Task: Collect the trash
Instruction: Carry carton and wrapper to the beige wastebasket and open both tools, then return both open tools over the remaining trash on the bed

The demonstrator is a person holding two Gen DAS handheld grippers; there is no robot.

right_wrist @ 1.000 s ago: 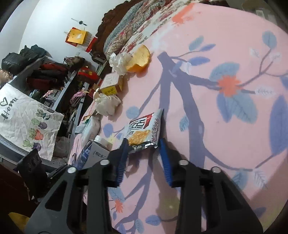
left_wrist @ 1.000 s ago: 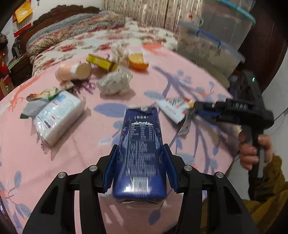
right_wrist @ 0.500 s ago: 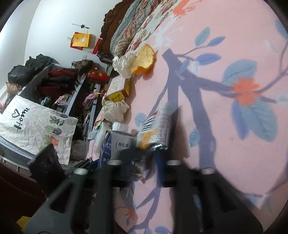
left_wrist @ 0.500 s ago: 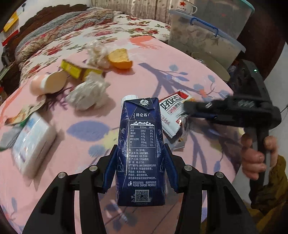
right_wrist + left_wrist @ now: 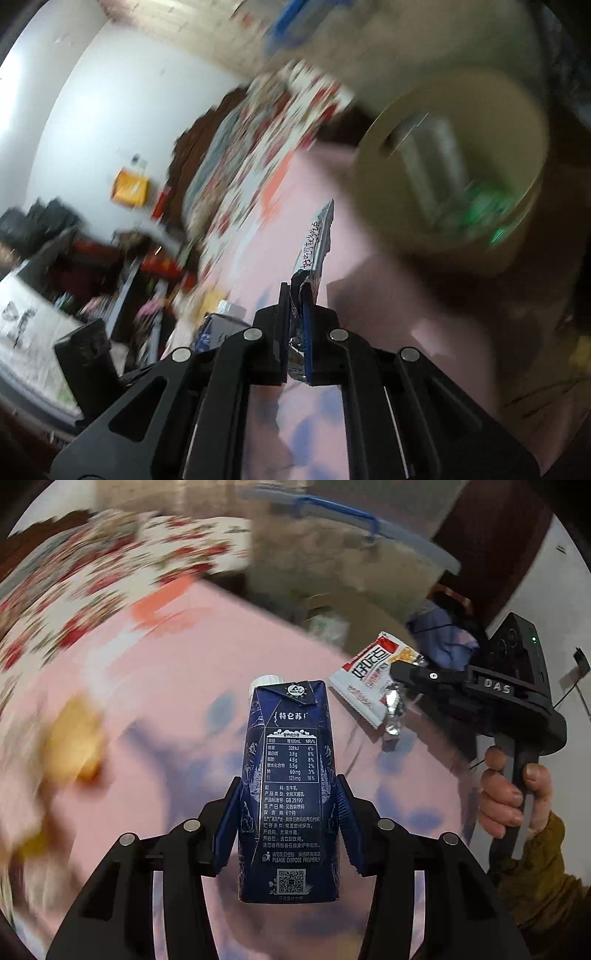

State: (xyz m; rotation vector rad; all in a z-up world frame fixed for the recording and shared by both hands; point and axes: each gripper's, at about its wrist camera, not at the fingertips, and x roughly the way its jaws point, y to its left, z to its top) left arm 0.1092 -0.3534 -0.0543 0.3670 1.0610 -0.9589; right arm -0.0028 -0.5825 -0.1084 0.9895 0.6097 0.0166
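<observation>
My left gripper (image 5: 288,812) is shut on a dark blue milk carton (image 5: 290,775) with a white cap, held upright above the pink table (image 5: 166,701). My right gripper (image 5: 297,306) is shut on a white and red snack wrapper (image 5: 316,240), lifted off the table; the wrapper also shows in the left wrist view (image 5: 373,675), at the tip of the right gripper (image 5: 402,674). A round tan bin (image 5: 450,158) with trash inside stands just beyond the table's far edge, ahead and right of the wrapper.
An orange peel (image 5: 77,734) lies blurred on the table at left. A floral bed (image 5: 110,576) is behind the table. Clear storage boxes with blue handles (image 5: 343,535) stand behind the bin. Shelves and bags (image 5: 55,266) are at far left.
My right gripper has closed on the snack wrapper and lifted it off the table toward the tan bin. My left gripper has swung right with the carton, raising it.
</observation>
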